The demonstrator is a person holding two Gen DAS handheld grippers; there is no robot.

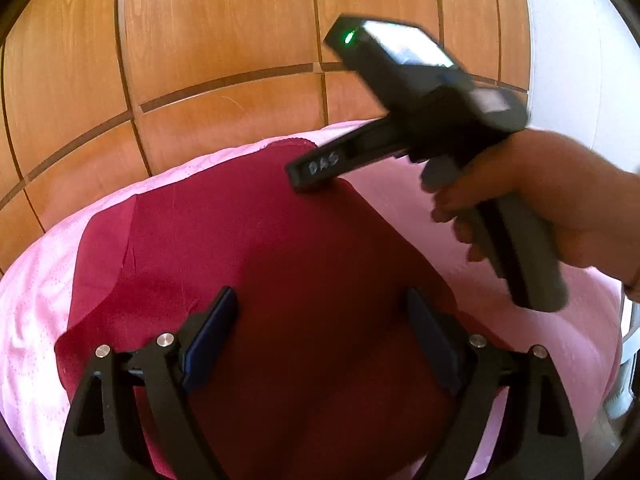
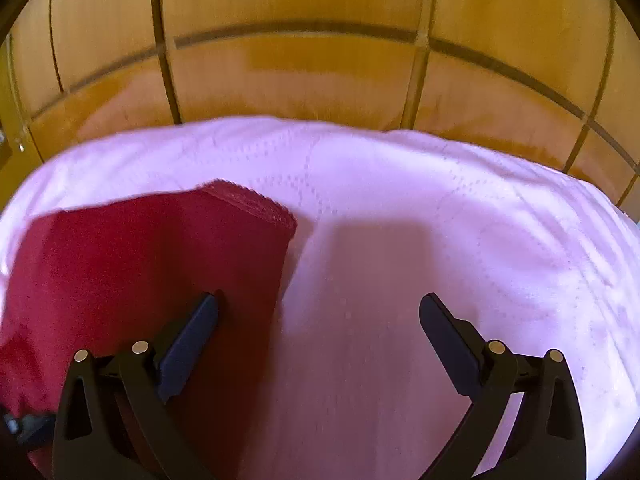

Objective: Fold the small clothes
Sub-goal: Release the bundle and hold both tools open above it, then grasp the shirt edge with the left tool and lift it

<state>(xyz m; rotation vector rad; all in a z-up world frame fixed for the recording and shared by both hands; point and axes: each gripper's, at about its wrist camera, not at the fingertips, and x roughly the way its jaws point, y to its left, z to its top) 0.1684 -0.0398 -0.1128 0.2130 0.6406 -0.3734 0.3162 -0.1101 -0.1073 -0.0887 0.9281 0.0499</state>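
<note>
A dark red garment [image 1: 248,248] lies spread flat on a pink quilted bedcover [image 1: 36,304], with wooden wardrobe panels [image 1: 208,40] rising at the far side. In the left wrist view the garment has a folded flap along its left edge and a scalloped hem at its far end. The left gripper [image 1: 320,336] hangs above the near middle of the cloth, its fingers [image 1: 212,336] spread wide with nothing between them. Further right, the right gripper [image 1: 312,172] reaches in from the right, held by the person's right hand [image 1: 532,200]; its tip sits at the garment's far right edge, blurred. In the right wrist view its fingers [image 2: 188,344] stand spread apart, the left one over the garment's right edge, the right one over bare bedcover.
</note>
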